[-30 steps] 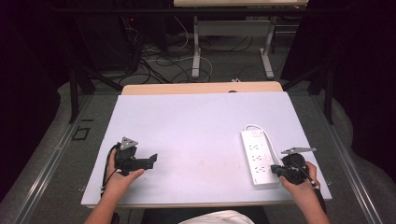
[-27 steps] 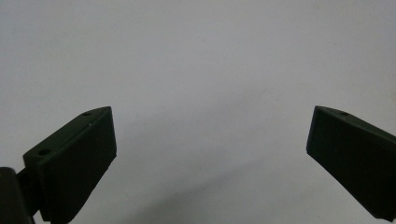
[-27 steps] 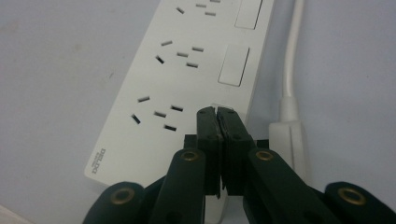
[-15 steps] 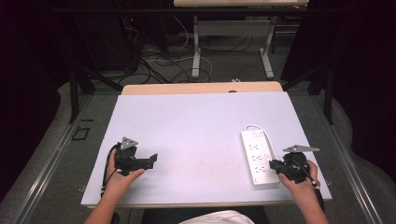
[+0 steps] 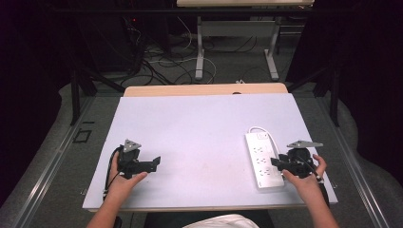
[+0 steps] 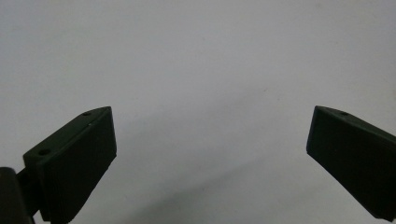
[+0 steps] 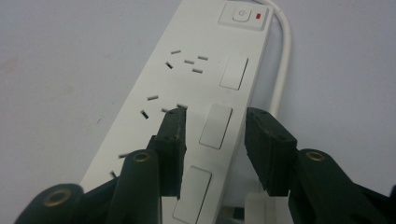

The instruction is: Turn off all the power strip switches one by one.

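Lying flat near the right edge of the worktop (image 5: pixel 190 123), the power strip (image 5: pixel 262 159) has its cord looping off the far end. The right tongs (image 7: pixel 215 140) hover over the strip's switch side, jaws partly apart and just having been opening, straddling a rocker switch (image 7: pixel 215 126) without pressing it. The left tongs (image 6: pixel 210 154) stand wide over bare worktop, well apart from the strip, holding nothing.

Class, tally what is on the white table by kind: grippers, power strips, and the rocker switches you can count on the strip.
Grippers: 2 (left gripper, right gripper)
Power strip: 1
Rocker switches on it: 3
Total: 6
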### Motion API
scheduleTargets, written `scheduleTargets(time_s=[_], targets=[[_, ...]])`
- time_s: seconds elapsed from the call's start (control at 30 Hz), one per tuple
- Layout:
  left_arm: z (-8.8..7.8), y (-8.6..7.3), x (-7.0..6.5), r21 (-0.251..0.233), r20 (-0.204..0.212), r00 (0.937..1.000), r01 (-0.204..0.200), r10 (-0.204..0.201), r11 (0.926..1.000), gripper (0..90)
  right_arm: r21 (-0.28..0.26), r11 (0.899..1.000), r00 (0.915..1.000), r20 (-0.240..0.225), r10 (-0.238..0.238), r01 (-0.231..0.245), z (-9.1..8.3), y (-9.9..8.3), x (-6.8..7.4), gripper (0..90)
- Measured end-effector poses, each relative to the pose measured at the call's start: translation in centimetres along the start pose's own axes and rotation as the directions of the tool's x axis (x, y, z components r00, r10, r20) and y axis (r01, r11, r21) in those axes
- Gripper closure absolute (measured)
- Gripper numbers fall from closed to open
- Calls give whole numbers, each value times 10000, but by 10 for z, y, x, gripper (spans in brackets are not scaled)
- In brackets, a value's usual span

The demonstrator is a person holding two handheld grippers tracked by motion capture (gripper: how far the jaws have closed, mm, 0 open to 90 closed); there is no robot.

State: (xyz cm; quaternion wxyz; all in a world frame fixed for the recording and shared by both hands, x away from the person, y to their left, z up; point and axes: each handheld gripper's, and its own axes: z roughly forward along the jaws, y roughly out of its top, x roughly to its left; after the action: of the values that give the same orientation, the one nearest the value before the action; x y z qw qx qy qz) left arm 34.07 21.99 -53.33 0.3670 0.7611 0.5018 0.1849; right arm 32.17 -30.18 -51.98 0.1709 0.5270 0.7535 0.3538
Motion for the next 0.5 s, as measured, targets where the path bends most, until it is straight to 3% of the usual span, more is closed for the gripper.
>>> scheduleTargets(time_s=[0.2, 0.5], targets=[[0, 0, 0, -54, -15, 10000, 14, -14, 10000, 14, 93, 9999, 9998, -147, 107, -106, 9, 8, -9, 544], [1, 0, 1, 44, 0, 10000, 27, -27, 10000, 14, -543, 9985, 9974, 716, 58, -19, 17, 12, -29, 431]])
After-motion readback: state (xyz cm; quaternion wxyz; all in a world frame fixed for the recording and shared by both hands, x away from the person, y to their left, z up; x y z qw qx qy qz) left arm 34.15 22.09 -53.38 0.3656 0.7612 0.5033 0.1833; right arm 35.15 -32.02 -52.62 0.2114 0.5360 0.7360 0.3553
